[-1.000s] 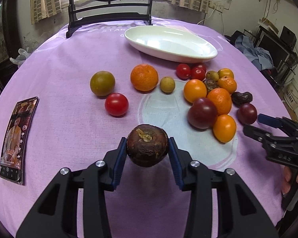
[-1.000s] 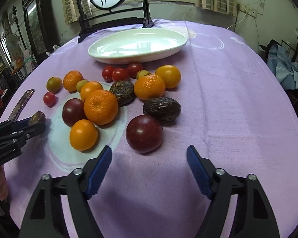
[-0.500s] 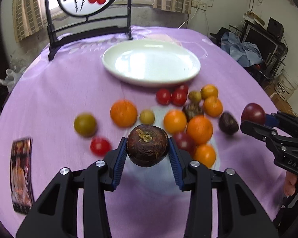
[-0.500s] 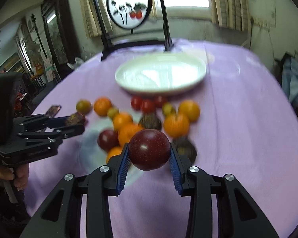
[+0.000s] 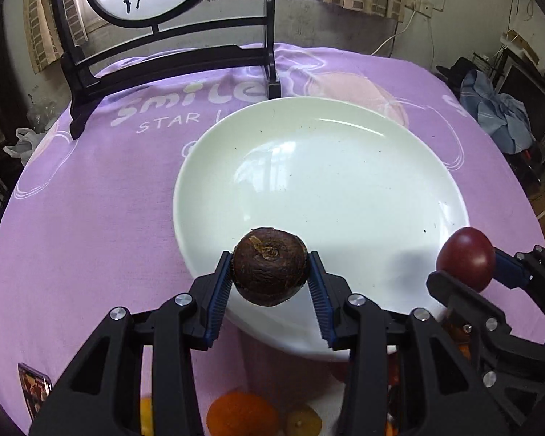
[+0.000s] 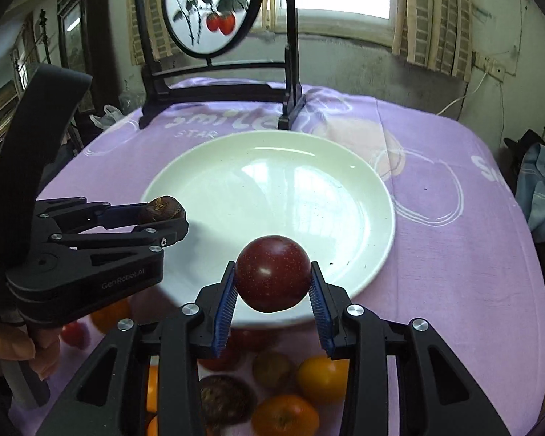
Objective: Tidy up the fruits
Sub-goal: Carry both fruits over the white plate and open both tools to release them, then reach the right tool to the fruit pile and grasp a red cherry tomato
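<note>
A white oval plate [image 5: 345, 167] lies on the purple tablecloth below both grippers. My left gripper [image 5: 270, 278] is shut on a dark brown wrinkled fruit [image 5: 269, 261] and holds it over the plate's near rim. My right gripper [image 6: 272, 283] is shut on a dark red plum [image 6: 272, 269], also above the near rim [image 6: 272, 189]. In the left wrist view the right gripper [image 5: 468, 270] and its plum [image 5: 465, 256] hang at the plate's right edge. The right wrist view shows the left gripper [image 6: 163, 219] with the brown fruit [image 6: 161, 209] at the plate's left edge.
Oranges [image 6: 321, 376] and other loose fruit [image 5: 241, 416] lie on the cloth just short of the plate, under the grippers. A black stand with a round painted panel [image 5: 170, 61] rises behind the plate. A phone [image 5: 34, 387] lies near left. A hand [image 6: 14, 348] grips the left tool.
Both grippers travelled forward from the fruit pile to the plate's near rim. The right gripper shut on the dark red plum and lifted it. The left gripper kept its grip on the brown fruit.
</note>
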Demonstrator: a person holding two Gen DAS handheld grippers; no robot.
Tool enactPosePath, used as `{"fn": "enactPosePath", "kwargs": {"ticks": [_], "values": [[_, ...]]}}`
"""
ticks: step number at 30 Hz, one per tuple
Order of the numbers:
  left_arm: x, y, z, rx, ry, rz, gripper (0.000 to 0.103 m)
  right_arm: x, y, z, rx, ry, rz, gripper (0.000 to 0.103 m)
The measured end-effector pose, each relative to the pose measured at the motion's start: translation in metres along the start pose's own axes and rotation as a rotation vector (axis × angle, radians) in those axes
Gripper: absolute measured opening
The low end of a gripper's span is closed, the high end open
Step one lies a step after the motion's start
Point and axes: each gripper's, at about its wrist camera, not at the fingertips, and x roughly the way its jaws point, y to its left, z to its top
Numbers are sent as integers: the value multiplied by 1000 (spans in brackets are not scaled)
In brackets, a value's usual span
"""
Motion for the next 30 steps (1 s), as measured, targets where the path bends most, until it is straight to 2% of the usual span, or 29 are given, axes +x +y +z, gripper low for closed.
{"fn": "enactPosePath", "kwargs": {"ticks": [2,3,4,6,7,17,22,30], "values": [[8,-3,2,1,10,-4,42,11,-1,3,7,21,12,41],[11,-3,3,-1,13,-5,47,12,-1,3,12,21,14,49],[12,-4,4,-4,9,3,49,11,-3,2,17,16,3,52],[10,-2,5,-8,-1,7,64,4,-6,-1,21,-2,6,58],[6,-1,4,-10,-11,8,65,0,-8,-4,25,-9,13,59],[-49,-2,-36,16,-65,-5,73,-58,-32,-44,40,-61,0,62],[-64,-6,-58,38,-62,-6,75,-58,-33,-55,8,-41,-15,62],[-66,-5,-78,59,-43,-5,75,-44,-14,-56,-119,-3,-24,59]]}}
